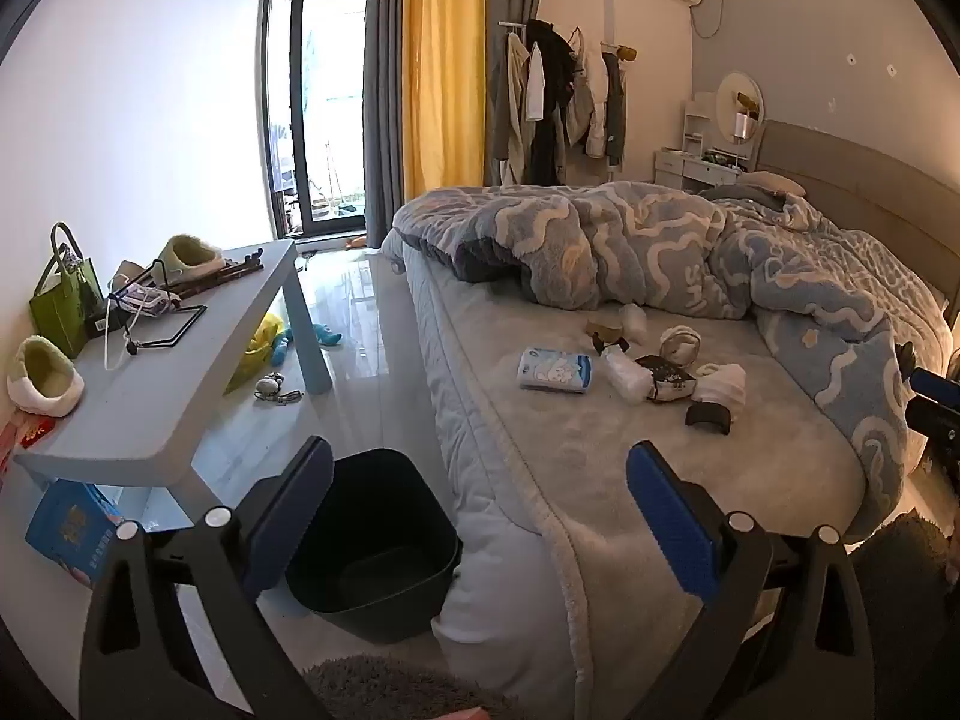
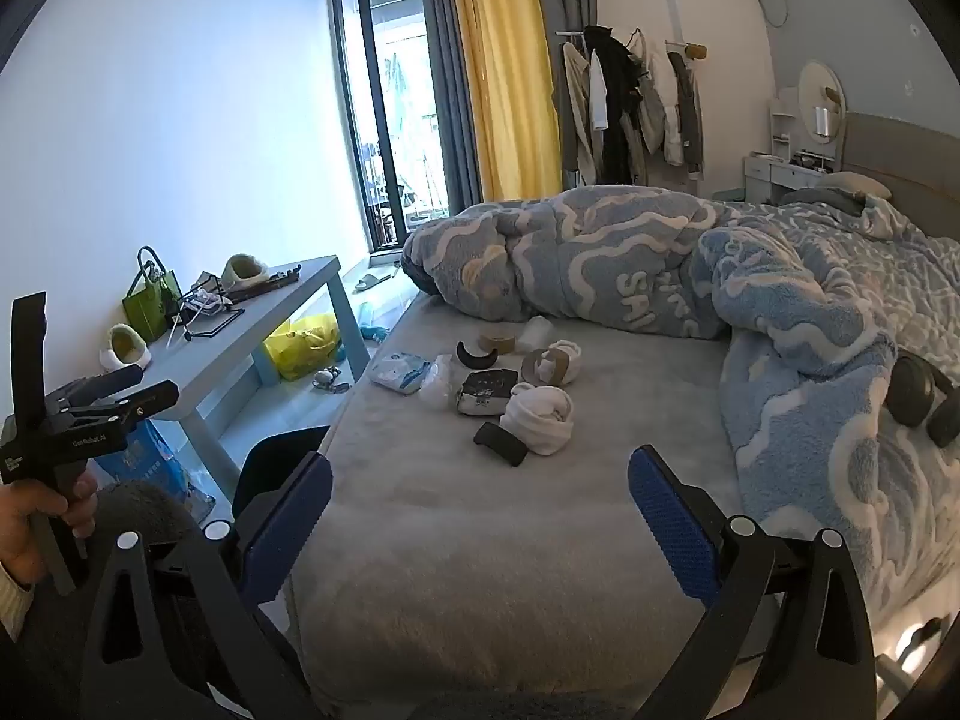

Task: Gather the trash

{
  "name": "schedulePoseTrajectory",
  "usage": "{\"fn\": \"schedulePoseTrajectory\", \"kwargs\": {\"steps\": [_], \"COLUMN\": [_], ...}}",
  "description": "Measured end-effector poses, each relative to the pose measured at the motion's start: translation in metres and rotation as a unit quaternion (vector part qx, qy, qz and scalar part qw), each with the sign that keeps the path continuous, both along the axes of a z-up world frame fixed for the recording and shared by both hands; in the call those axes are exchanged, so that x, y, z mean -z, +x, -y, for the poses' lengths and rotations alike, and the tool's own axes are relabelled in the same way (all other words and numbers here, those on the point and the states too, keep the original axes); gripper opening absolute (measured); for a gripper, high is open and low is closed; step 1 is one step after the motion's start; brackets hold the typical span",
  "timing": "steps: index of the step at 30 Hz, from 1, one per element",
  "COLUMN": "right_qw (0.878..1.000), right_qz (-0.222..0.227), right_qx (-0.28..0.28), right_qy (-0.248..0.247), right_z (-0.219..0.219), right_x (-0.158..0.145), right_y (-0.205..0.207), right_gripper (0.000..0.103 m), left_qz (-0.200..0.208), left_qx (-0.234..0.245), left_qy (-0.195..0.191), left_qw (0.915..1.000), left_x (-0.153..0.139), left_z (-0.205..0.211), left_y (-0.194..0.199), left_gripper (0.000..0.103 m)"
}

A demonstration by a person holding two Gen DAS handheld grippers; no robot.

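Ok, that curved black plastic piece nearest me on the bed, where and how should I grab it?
Pinch the curved black plastic piece across its narrow width at mid-arc, coming from above. It lies flat on the grey blanket, apart from the white sock bundle, so the open right hand-held gripper probably fits.

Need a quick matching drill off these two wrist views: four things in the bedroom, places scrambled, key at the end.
Things
1. black bin
2. tissue pack
3. green bag
4. yellow plastic bag

Places
A. on the floor under the blue table
B. on the floor against the side of the bed
C. on the blue table, at the wall
D. on the bed, at the table-side end of the litter

Pairs: 1-B, 2-D, 3-C, 4-A
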State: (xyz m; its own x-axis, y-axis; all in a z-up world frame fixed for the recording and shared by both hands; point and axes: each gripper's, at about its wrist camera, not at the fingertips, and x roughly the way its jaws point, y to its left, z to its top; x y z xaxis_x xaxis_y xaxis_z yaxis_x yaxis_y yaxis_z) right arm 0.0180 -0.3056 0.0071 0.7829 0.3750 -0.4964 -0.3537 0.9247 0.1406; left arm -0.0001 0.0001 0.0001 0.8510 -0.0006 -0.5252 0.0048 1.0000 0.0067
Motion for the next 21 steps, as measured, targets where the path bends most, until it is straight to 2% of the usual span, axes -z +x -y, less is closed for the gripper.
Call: {"fn": "schedulePoseTrajectory", "kwargs": {"steps": [21], "right_qw": [1.000], "right_qz": [0.000], "right_qx": [0.000], "right_qy": [-0.001], "right_z": [0.0004], "right_x": [-0.0006], "right_y": [-0.0002], "right_gripper": [0.100], "left_qz": [-0.001], "left_qx": [0.000], "left_qy": [0.001], "left_qw": [1.0000], "left_x": [0.0000], "left_z": [0.0004], "left_y": [0.0001], "left_gripper": [0.100]}}
